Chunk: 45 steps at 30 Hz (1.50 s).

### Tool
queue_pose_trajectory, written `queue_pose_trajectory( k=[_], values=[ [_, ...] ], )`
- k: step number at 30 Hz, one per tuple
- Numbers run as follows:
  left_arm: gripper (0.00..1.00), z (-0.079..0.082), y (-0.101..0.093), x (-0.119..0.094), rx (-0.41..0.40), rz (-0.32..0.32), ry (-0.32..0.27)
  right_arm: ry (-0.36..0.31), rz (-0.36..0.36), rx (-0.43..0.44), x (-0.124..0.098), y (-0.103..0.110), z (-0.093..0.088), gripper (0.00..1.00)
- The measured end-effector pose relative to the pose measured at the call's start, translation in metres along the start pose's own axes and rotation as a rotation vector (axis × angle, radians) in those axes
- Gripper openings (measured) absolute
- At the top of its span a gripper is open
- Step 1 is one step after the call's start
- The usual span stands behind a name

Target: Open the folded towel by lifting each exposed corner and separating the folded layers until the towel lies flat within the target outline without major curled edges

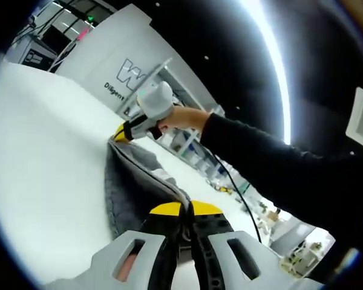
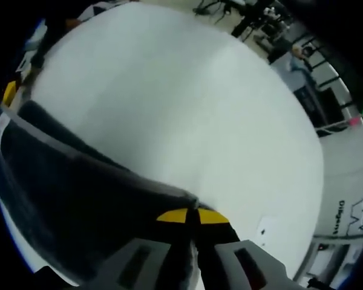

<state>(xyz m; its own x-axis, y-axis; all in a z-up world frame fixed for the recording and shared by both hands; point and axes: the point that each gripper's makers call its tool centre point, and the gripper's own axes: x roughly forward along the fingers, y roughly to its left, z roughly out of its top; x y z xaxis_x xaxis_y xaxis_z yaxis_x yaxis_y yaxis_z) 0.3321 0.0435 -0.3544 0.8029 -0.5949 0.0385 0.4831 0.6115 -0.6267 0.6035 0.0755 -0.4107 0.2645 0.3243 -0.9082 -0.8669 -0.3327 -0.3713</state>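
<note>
Left gripper (image 1: 186,212) is clenched on one corner of the grey towel (image 1: 130,181), holding its edge raised off the white table (image 1: 42,157). Farther along that taut edge, the right gripper (image 1: 120,133) grips the opposite corner, so the towel hangs stretched between both, apparently to let the layers separate before spreading flat.

Your white bench (image 1: 42,157) spreads from 7 to 11 o'clock in the left gripper view. Behind it at 11 stands a white lettered panel (image 1: 118,57). A bright light strip (image 1: 272,54) arcs at 1 o'clock, with cluttered shelving (image 1: 196,151) toward 4.
</note>
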Motion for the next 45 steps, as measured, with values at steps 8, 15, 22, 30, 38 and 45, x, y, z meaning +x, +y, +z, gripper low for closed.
queue_pose_trajectory(
  k=[8, 15, 22, 30, 38, 45],
  values=[
    [0.03, -0.001, 0.002, 0.0, -0.001, 0.006, 0.009, -0.026, -0.033, 0.033, -0.015, -0.006, 0.001, 0.0],
    [0.03, -0.002, 0.002, 0.002, 0.0, 0.006, 0.014, -0.03, -0.036, 0.029, -0.011, -0.002, 0.0, 0.0],
    [0.03, -0.002, 0.004, 0.002, -0.002, 0.008, 0.018, -0.002, 0.013, 0.02, 0.0, 0.008, -0.001, 0.02],
    [0.03, -0.001, 0.004, 0.003, -0.004, 0.005, 0.018, -0.042, 0.031, 0.051, 0.006, 0.011, 0.001, 0.06],
    [0.03, -0.001, 0.004, 0.003, -0.003, 0.001, 0.013, -0.018, 0.026, 0.036, 0.007, 0.013, 0.002, 0.0],
    [0.03, -0.002, 0.003, 0.003, -0.009, -0.003, 0.022, -0.015, -0.005, 0.029, -0.001, 0.007, 0.003, 0.0]
  ],
)
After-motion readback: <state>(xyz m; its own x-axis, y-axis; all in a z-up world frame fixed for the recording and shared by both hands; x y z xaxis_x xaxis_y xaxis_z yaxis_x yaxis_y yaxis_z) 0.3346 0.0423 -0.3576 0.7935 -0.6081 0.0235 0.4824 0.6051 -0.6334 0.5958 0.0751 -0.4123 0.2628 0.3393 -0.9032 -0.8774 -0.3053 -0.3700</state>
